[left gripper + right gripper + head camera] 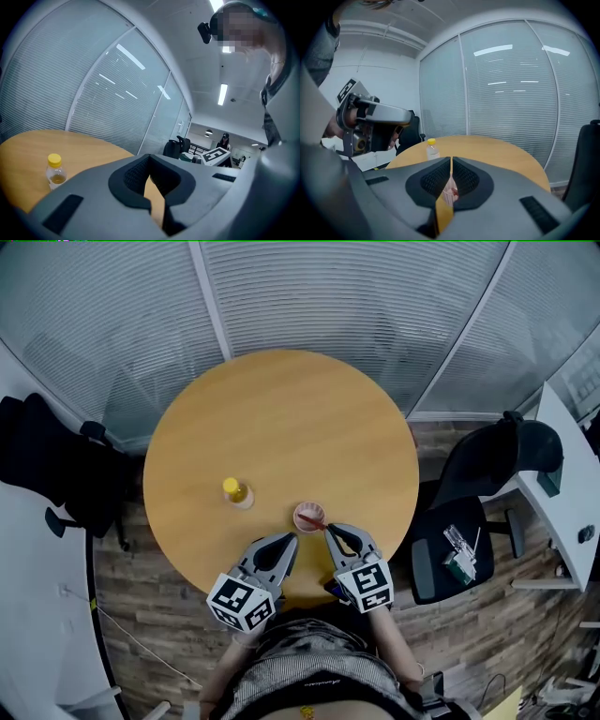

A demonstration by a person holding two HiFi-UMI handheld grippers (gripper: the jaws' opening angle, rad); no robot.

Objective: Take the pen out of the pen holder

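Observation:
A small pinkish pen holder [307, 517] stands near the front edge of the round wooden table [281, 418], with a red pen [316, 519] leaning out of it toward the right. My right gripper [329, 530] is shut just right of the holder, its tips close to the pen's upper end; whether they touch it I cannot tell. In the right gripper view the right gripper [451, 160] has its jaws together, and the holder [450, 195] shows through the slit below them. My left gripper [292, 539] hovers just left of the holder, shut and empty; in the left gripper view the left gripper [149, 156] points across the table.
A small bottle with a yellow cap [236, 491] stands left of the holder, also seen as the bottle [56, 171]. A black office chair [469, 512] sits at the right and another black chair [56, 465] at the left. Glass walls with blinds [309, 296] curve behind the table.

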